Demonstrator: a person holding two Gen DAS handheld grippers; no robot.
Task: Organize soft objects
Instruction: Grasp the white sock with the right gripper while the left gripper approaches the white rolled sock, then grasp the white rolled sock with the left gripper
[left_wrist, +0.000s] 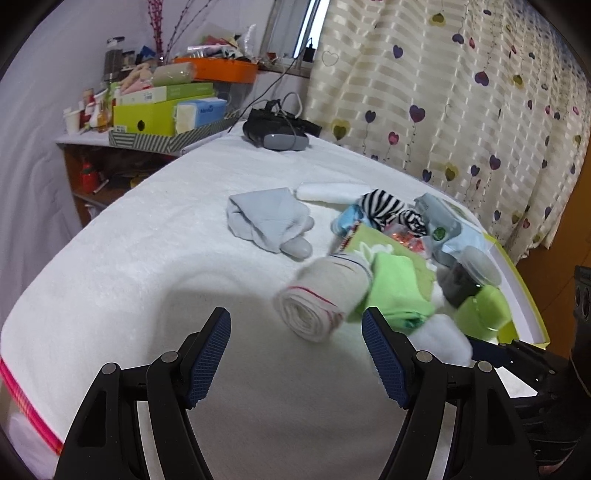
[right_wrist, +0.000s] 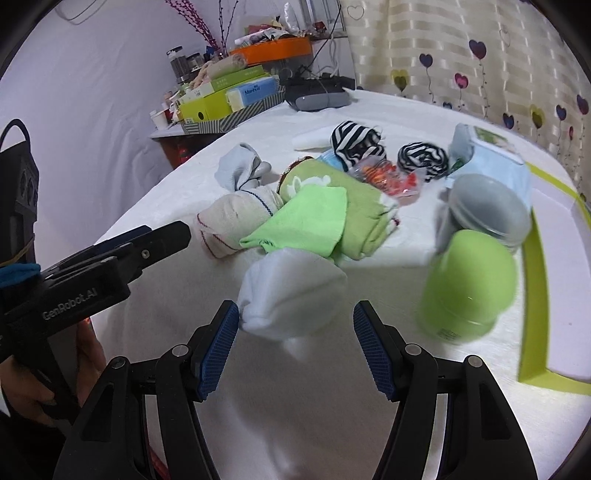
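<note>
A heap of soft things lies on the white-covered table: a rolled cream towel (left_wrist: 317, 302) (right_wrist: 225, 221), a bright green cloth (left_wrist: 397, 291) (right_wrist: 306, 221), a pale blue sock bundle (left_wrist: 269, 218) (right_wrist: 240, 166), striped black-and-white socks (left_wrist: 384, 206) (right_wrist: 354, 142) and a white sock ball (right_wrist: 291, 291) (left_wrist: 443, 339). My left gripper (left_wrist: 295, 354) is open and empty, just short of the cream towel. My right gripper (right_wrist: 291, 350) is open, with the white sock ball at its fingertips, not held.
A green lidded jar (right_wrist: 469, 284) and a grey round lid (right_wrist: 491, 206) lie by a lime-edged white tray (right_wrist: 535, 295) on the right. A VR headset (left_wrist: 275, 133) sits at the far end. A cluttered side shelf (left_wrist: 162, 110) stands left. A curtain (left_wrist: 461, 92) hangs behind.
</note>
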